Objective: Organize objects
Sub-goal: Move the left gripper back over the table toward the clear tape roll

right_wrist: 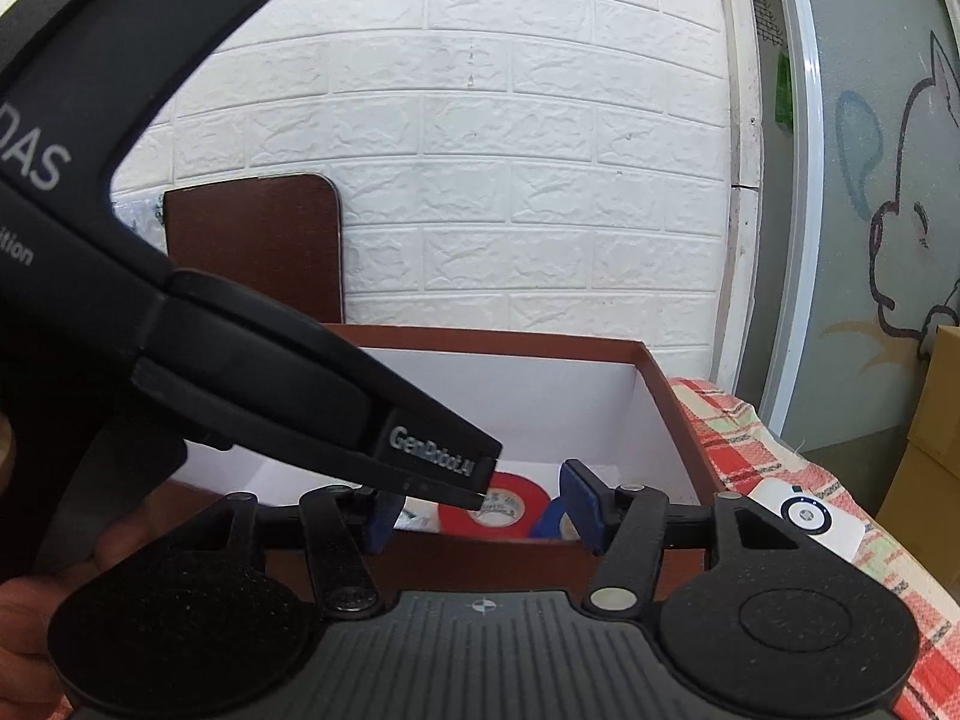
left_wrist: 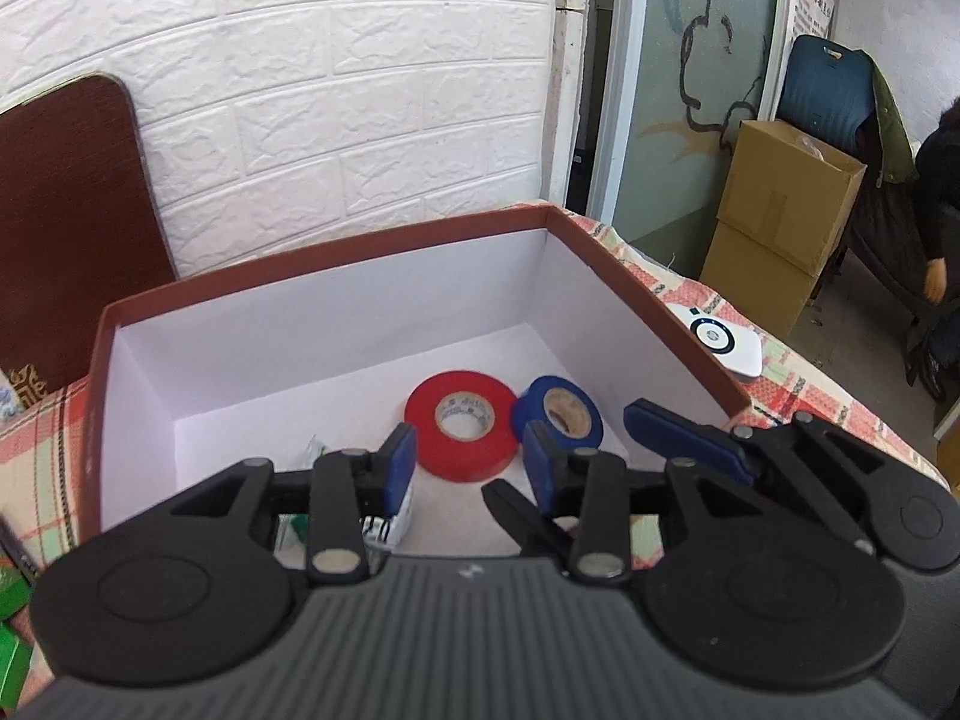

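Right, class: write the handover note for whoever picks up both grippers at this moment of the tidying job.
Left gripper: open, empty, over the box.
Right gripper: open, empty, at the box's near wall.
Done: red tape, blue tape and a small white-and-green packet lie in the box.
Left: white device on the cloth right of the box, and green boxes on the left, probably go in next.
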Tool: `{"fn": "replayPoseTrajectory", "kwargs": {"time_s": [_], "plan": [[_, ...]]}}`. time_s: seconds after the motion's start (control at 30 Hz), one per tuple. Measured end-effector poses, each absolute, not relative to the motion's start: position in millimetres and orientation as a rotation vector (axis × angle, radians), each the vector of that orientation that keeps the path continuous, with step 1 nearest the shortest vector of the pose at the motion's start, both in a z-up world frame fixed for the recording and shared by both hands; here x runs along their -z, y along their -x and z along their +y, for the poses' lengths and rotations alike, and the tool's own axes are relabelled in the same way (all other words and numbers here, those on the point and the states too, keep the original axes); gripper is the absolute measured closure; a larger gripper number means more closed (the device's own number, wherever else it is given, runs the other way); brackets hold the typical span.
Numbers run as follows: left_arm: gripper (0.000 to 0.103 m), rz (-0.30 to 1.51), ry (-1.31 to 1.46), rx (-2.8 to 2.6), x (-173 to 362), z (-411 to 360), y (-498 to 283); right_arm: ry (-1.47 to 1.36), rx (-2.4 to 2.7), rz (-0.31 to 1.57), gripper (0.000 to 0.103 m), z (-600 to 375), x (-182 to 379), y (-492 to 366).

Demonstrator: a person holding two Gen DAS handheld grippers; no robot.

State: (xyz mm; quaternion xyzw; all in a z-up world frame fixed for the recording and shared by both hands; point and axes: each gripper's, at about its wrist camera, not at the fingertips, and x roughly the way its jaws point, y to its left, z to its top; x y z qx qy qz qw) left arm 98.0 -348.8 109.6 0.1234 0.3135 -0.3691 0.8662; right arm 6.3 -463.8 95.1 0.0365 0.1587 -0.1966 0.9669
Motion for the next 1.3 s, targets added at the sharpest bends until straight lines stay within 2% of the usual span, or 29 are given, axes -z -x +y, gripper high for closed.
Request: {"fn": "replayPoseTrajectory", "kwargs": {"time_s": [0.07, 0.23, 0.47, 0.73, 1.3], "plan": [[0.056, 0.654, -0.245, 0.763, -112.2, -337.7, -91.5, -0.083, 0.389, 0.308, 0.046, -459.0, -96.7, 1.2], [0.055, 0.633, -0.236, 0.729, -114.9, -308.3, -72.4, -0.099, 0.365, 0.317, 0.043, -423.2, -94.3, 18.7], [0.050, 0.561, -0.258, 0.649, -107.8, -258.3, -51.6, -0.146, 0.256, 0.437, 0.043, -387.4, -69.0, 18.5], [0.050, 0.745, -0.194, 0.505, -54.7, -183.6, -68.8, -0.096, 0.117, 0.563, 0.043, -337.2, -46.5, -1.3], [0.050, 0.808, -0.036, 0.188, -26.2, -27.9, -83.4, 0.030, -0.123, 0.693, 0.041, -248.4, -37.1, -52.6]]}}
